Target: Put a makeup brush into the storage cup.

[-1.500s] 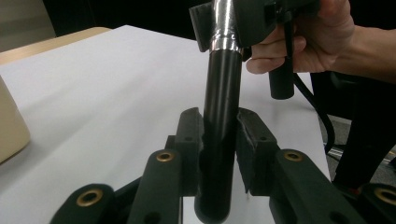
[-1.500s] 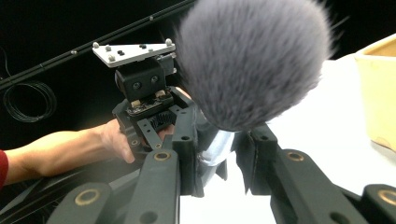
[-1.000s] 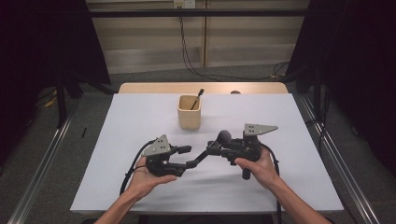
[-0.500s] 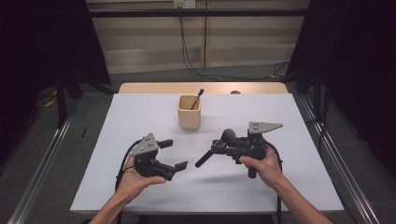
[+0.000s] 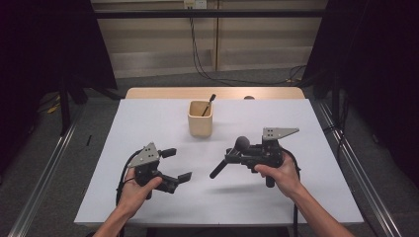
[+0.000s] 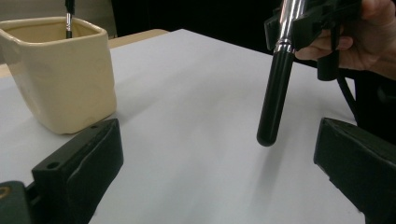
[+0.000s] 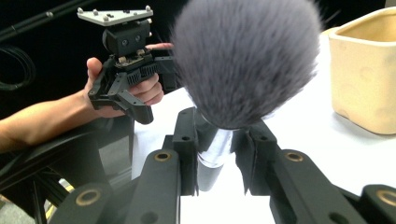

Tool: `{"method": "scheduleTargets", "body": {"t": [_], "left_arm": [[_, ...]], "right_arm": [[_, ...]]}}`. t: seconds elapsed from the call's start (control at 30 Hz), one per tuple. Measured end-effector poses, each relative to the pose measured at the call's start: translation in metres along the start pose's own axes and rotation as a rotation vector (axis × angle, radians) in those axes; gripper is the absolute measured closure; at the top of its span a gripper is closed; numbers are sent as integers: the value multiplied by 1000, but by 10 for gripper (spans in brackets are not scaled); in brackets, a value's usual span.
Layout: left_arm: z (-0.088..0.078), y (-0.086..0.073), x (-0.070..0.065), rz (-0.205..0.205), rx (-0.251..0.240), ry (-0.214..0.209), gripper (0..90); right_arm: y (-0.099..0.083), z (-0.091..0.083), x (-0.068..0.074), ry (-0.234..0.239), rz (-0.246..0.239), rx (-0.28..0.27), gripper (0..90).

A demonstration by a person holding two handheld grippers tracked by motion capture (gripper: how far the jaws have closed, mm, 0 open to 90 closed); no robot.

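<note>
High view: two hand-held grippers, one cream cup, two brushes and one white table [image 5: 148,123]. The right gripper [image 5: 232,159] is clamped on the one large makeup brush [image 5: 228,158], which hangs above the table surface right of centre, well clear of the cup and touching nothing else. Its long axis runs diagonally: the round grey bristle head [image 5: 242,143] points up and away toward the far side of the table, while the black handle end [image 5: 216,173] slants down toward the person and toward the left gripper. In the right gripper view the two black jaws press on the shiny metal ferrule [image 7: 215,151] just under the bristles, with the fluffy head [image 7: 247,60] rising straight ahead of the camera. The left gripper [image 5: 177,164] sits apart from the brush, its jaws spread wide and having just been opening, with nothing between them; in the left gripper view the handle tip [image 6: 273,109] hangs free between and beyond the two jaws, not touched by either. The cream square cup [image 5: 200,118] stands upright near the far middle of the table, and the second, thin dark-handled brush [image 5: 209,104] leans inside it, tipped toward the right and far side.
</note>
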State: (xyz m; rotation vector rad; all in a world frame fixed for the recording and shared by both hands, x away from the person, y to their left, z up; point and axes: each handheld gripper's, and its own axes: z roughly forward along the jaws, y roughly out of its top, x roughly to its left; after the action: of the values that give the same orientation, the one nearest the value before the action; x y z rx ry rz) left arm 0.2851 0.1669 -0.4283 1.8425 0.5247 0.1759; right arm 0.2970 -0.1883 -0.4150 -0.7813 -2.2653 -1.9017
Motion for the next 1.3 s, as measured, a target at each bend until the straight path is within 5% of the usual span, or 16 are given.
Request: {"method": "scheduleTargets", "body": {"t": [0.6,1.3], "left_arm": [[13,1,-2,31,-1,14,28],[35,4,-14,46,36,-54,19]], "right_arm": [[22,16,-6,-21,-20,197,717],[43,39,4,-45,-80,419,717]]}}
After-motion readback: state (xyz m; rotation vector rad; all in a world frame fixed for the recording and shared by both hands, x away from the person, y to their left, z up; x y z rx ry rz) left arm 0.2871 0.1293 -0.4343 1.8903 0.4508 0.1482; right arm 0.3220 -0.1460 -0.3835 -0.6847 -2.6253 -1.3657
